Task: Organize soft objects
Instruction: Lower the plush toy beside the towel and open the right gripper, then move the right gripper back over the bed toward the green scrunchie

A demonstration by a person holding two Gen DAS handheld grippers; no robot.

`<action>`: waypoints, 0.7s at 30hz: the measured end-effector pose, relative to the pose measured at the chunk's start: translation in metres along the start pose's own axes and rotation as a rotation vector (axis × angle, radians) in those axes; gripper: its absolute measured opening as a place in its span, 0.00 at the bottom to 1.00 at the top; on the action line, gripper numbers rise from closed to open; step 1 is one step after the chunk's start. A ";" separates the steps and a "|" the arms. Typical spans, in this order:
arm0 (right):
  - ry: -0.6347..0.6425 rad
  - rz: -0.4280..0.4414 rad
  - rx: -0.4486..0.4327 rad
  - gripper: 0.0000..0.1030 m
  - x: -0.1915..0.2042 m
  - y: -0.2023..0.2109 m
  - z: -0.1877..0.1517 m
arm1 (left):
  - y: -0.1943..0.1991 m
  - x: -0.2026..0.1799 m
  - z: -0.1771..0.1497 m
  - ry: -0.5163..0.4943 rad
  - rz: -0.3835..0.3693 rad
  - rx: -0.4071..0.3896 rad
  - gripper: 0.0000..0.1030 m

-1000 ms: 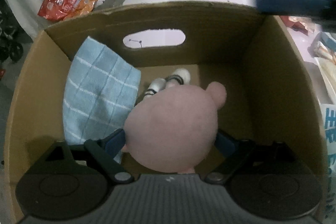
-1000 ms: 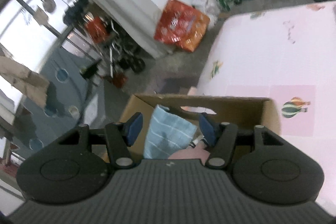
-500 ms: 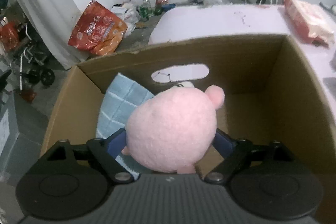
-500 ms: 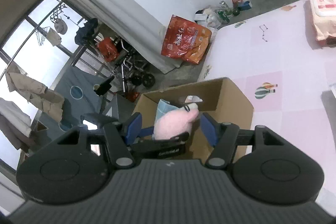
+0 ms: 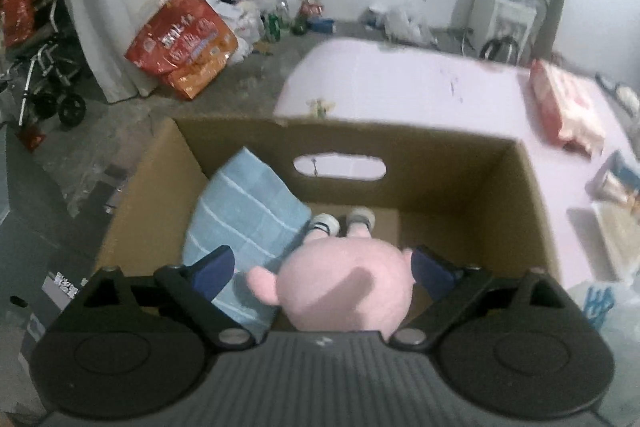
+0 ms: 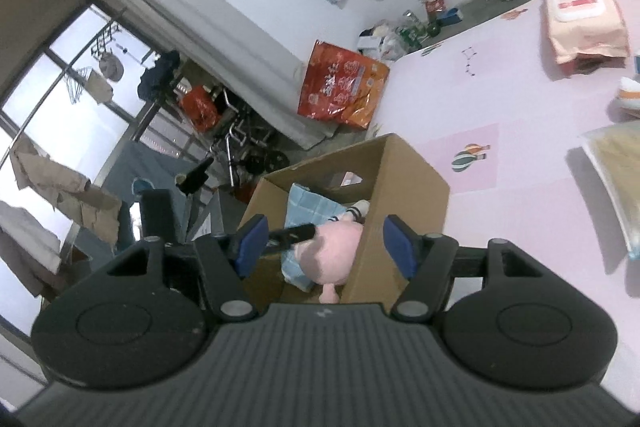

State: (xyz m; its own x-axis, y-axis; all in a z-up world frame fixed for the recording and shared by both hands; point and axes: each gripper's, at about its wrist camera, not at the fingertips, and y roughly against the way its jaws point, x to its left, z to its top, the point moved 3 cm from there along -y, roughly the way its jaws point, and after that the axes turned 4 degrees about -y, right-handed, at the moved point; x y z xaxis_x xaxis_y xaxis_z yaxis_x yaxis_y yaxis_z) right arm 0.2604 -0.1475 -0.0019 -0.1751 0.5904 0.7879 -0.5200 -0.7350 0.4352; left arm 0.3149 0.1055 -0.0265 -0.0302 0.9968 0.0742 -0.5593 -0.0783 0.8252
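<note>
1. Left gripper [image 5: 322, 269] is spreading its jaws wide; they have just been opening around the pink plush toy [image 5: 346, 287], the left pad clear of it.
2. Right gripper [image 6: 326, 241] is hanging half open, holding nothing.
3. That toy is lying inside the cardboard box [image 5: 516, 195], beside the blue checked cloth [image 5: 244, 211].
4. That box is sitting on the pink mat [image 6: 520, 107].

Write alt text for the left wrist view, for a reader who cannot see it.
A pink plush toy sits in an open cardboard box, between the spread fingers of the left claw, whose jaws have just been opening. A folded blue checked cloth leans against the box's left wall. Behind lie a pink table and an orange snack bag on the floor.
</note>
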 end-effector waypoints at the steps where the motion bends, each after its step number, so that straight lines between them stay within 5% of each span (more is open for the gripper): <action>1: -0.005 0.002 -0.007 0.62 -0.002 0.006 -0.002 | 0.006 0.001 0.000 0.008 -0.005 -0.009 0.93; 10: -0.027 0.024 -0.128 0.66 -0.018 0.086 -0.017 | 0.082 -0.015 -0.014 -0.055 -0.082 -0.095 0.93; 21: -0.111 -0.037 -0.296 0.77 -0.069 0.214 -0.077 | 0.158 -0.093 -0.062 -0.227 -0.246 -0.174 0.98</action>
State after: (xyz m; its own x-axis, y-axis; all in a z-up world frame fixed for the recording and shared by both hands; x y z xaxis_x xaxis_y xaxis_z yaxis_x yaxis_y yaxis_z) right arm 0.0963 -0.3198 0.0034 -0.0679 0.5630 0.8237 -0.7480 -0.5750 0.3314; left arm 0.1781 0.0019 0.0620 0.2962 0.9548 0.0241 -0.6601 0.1864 0.7277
